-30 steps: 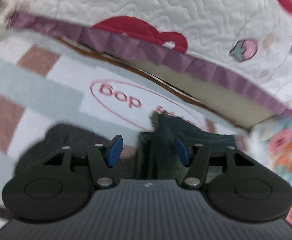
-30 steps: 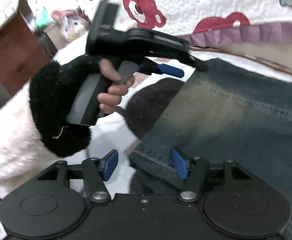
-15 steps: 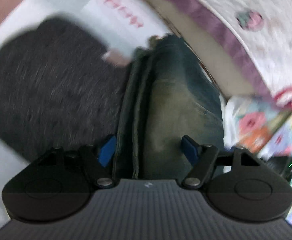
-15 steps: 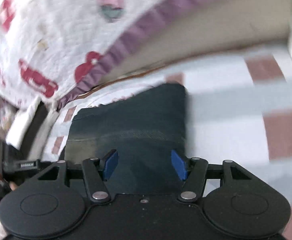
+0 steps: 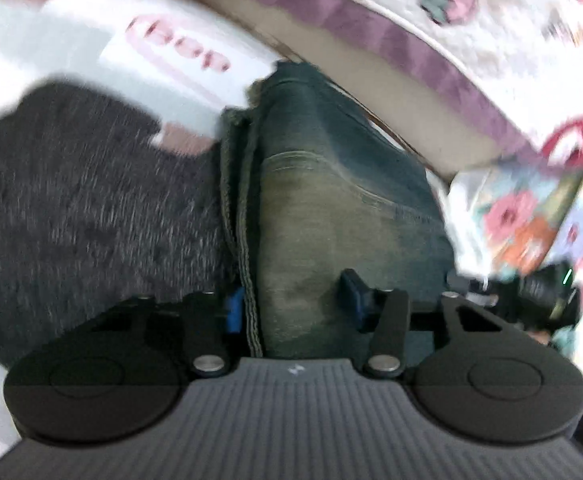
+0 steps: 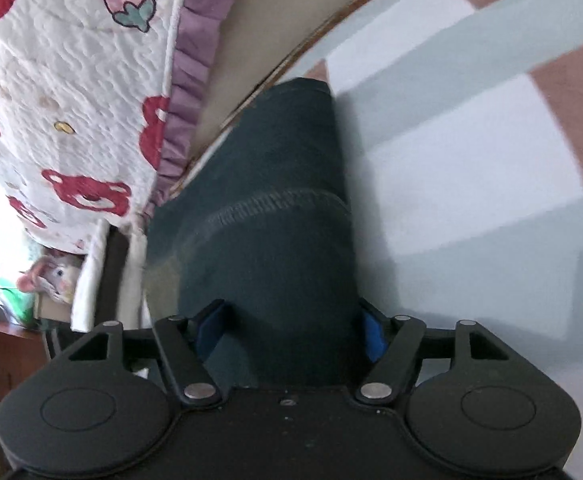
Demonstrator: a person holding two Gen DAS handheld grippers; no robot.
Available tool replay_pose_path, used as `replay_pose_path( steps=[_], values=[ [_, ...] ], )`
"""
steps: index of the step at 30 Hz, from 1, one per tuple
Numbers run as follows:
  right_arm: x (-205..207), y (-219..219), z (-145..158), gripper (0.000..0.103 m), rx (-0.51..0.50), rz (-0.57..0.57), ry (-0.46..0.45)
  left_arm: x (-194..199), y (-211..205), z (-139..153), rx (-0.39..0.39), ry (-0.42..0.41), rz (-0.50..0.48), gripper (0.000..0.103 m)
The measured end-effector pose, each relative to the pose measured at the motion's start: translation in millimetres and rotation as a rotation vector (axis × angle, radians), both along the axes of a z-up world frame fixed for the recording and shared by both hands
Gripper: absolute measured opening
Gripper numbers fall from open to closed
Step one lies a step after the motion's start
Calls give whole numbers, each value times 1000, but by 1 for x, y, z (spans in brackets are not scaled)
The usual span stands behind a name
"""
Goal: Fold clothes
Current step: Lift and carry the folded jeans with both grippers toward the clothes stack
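Wide-spread fingers [image 5: 353, 294] straddling jeans [image 5: 331, 208]

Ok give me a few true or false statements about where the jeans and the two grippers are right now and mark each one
1. The faded blue denim jeans lie between the left gripper fingers. True.
2. The right gripper is shut on nothing. False: its jaws are spread, with dark denim filling the gap between them.
3. A dark grey fuzzy garment lies beside the jeans. True.
4. The jeans rest on the quilted bear-print bedspread. False: they are over the pink, white and grey checked rug, by the bed edge.
5. The bedspread has a green frill. False: the frill is purple.
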State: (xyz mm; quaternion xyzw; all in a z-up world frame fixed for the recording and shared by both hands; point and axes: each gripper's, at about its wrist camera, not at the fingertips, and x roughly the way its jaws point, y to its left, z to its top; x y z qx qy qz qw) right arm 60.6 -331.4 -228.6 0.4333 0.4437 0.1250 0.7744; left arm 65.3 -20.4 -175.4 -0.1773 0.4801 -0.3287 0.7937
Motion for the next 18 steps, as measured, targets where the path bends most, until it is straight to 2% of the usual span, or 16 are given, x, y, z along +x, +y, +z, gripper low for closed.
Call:
replay_pose_path(
  steps=[2, 3, 5, 7, 9, 12, 14, 16, 18],
  values=[
    [9, 13, 14, 54, -130, 70, -62, -14, -14, 18, 94, -157, -42, 34],
    [8, 19, 24, 46, -188, 101, -111, -18, -18, 25, 111, -207, -54, 32],
    [3, 27, 43, 39, -253, 119, -183, -20, -17, 33, 73, -231, -56, 31],
    [-1, 37, 61, 37, -341, 140, -235, -16, -12, 37, -1, -209, -56, 30],
    [-5, 41, 71, 37, -416, 161, -252, -12, -13, 35, -36, -178, -64, 30],
    [-9, 32, 66, 37, -466, 156, -223, -8, -34, 23, 28, -97, -77, 32],
    [-8, 30, 56, 38, -519, 178, -182, -6, -34, 14, 18, -47, -67, 38],
    [-5, 23, 47, 41, -489, 147, -140, -3, -30, 6, -19, 1, -55, 49],
    [-3, 14, 42, 43, -439, 128, -111, 0, -25, -3, -56, 49, -44, 55]
  ],
)
